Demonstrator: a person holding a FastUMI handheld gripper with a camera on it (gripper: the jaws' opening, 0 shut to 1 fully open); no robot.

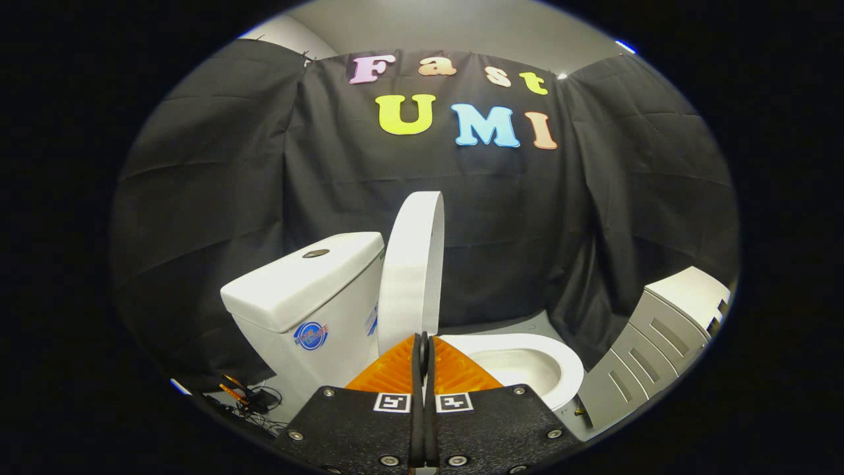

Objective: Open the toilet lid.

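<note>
No text can be read here. The cistern (306,290) carries a round blue sticker (311,335) on its front wall near the lower edge, but its words are too small. Each finger of the gripper (422,343) carries one square black-and-white marker (393,402).

dim booth, sharp, fisheye-warped edges
</note>
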